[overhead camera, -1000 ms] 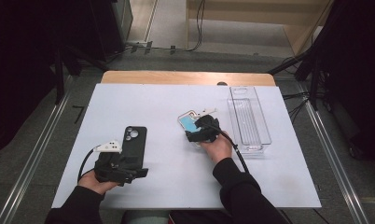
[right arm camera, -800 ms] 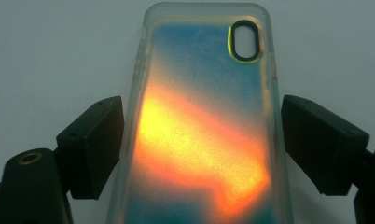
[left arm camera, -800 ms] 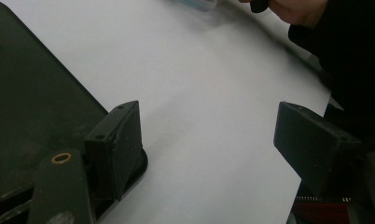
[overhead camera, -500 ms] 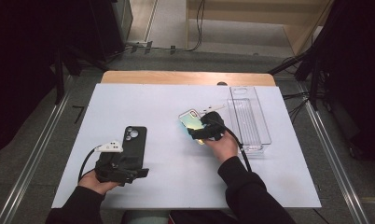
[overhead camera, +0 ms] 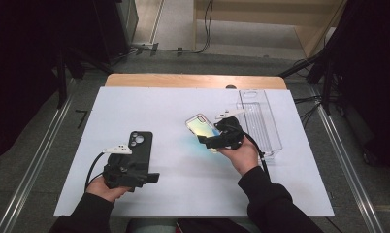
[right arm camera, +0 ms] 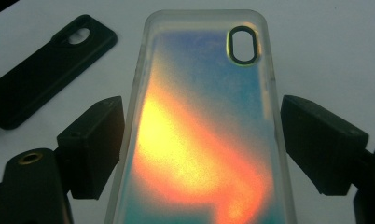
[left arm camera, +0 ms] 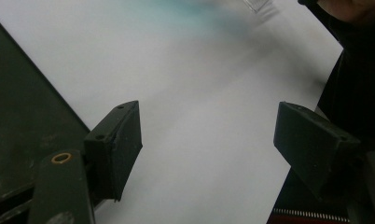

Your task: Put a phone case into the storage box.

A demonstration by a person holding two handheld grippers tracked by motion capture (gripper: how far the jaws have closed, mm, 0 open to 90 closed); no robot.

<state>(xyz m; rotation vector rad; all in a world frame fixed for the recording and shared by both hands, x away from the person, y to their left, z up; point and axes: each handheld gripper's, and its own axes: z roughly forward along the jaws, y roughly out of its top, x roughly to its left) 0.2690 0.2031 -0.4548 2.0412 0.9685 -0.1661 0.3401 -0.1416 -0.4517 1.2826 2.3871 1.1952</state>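
An iridescent clear phone case (right arm camera: pixel 204 140), glowing orange and blue, sits lengthwise between the jaws of my right gripper (right arm camera: pixel 202 149), whose pads press on its long edges. From above, that case (overhead camera: pixel 199 125) is tilted up off the white table, with my right gripper (overhead camera: pixel 217 141) shut on its near end. A black phone case (overhead camera: pixel 140 145) lies flat at the left, also seen far off as a black phone case (right arm camera: pixel 50 70). My left gripper (overhead camera: pixel 144 177) rests at its near end. Its jaws stand open (left arm camera: pixel 209 154) over bare table, the black case (left arm camera: pixel 22 102) beside the left jaw.
A clear plastic tray (overhead camera: pixel 261 121) stands at the right, just beyond the right hand. The white table sheet (overhead camera: pixel 173 107) ends in a wooden strip (overhead camera: pixel 193 81) at the far side. A dark sleeve (left arm camera: pixel 353 84) lies to the right of the left gripper.
My right gripper has risen and shifted a little to the right, carrying the iridescent case with it. The left gripper and the black case have stayed put.
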